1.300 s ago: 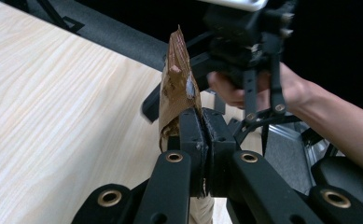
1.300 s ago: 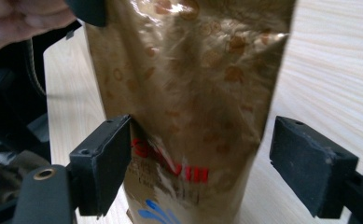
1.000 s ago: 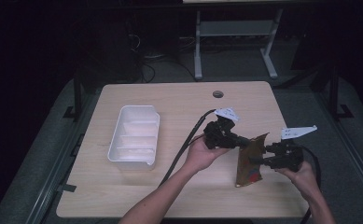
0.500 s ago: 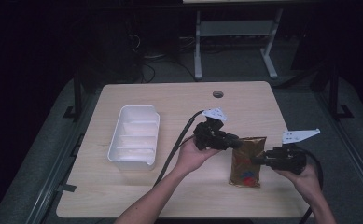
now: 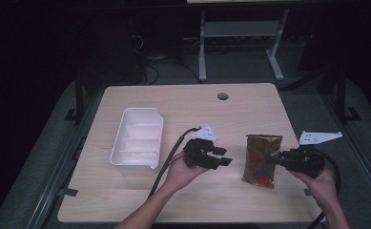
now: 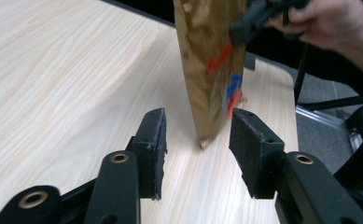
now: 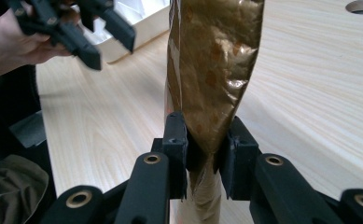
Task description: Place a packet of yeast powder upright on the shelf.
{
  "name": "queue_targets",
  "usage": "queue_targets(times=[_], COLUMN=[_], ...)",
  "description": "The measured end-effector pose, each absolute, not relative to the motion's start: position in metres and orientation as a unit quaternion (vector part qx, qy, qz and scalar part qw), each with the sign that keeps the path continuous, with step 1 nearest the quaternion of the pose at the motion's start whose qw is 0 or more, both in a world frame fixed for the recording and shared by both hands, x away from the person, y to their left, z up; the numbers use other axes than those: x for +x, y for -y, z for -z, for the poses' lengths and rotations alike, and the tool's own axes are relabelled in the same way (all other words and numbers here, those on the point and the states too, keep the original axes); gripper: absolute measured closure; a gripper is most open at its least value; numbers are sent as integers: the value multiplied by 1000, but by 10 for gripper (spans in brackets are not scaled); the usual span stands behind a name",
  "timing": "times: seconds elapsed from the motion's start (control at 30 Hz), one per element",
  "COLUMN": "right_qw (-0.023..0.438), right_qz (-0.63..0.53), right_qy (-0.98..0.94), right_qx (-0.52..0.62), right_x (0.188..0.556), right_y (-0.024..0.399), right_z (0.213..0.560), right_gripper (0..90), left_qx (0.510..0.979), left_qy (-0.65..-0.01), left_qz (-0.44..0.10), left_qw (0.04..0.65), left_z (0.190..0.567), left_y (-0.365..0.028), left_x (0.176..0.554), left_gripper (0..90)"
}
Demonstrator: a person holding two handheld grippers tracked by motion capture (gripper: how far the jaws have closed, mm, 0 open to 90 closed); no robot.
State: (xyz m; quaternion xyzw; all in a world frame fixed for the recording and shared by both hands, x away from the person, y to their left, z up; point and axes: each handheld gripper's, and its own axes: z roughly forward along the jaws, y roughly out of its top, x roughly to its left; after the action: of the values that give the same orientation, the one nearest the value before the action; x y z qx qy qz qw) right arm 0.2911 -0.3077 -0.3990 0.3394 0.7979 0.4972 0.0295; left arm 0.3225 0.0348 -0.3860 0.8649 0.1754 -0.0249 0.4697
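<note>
Pouch point(image 5: 262, 159), gold-brown foil with red and blue print, stands on its lower edge at the right of the worktop point(image 5: 183, 102), held at its right side by the right claw point(image 5: 272, 160). In the right gripper view the pads point(image 7: 176, 135) press on the crumpled foil point(image 7: 214, 70) from both sides: this claw is clenched on the pouch.

Right hand point(image 5: 322, 183) enters from the lower right edge of the high view, wrist bent, with the claw pointing level toward the left. Left hand point(image 5: 180, 174) comes up from the bottom centre, forearm angled to the right, and its left claw point(image 5: 223, 157) points level toward the pouch but stands apart from it. The left claw's jaws have just been opening; in the left gripper view they stand released, with the pouch point(image 6: 214, 70) beyond the pads point(image 6: 153, 149) and touching neither.

White tray point(image 5: 138, 143) with compartments sits at the left of the worktop, well apart from the pouch.

Limits of view: lettering on the pouch is blurred and unreadable. The pouch's top is cut off in both gripper views. The surroundings beyond the worktop are too dark to make out.
</note>
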Motion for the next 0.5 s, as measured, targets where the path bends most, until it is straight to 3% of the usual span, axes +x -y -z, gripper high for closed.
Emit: queue_targets(times=[0.5], right_qw=[49], right_qz=[-483], right_qy=[-799], right_qx=[354], right_x=[306], right_y=[293], right_z=[369], right_gripper=[739], left_qx=[870], left_qy=[-181], left_qz=[0], left_qw=[458], left_z=[404], left_y=[-77], left_x=[285], left_gripper=[419])
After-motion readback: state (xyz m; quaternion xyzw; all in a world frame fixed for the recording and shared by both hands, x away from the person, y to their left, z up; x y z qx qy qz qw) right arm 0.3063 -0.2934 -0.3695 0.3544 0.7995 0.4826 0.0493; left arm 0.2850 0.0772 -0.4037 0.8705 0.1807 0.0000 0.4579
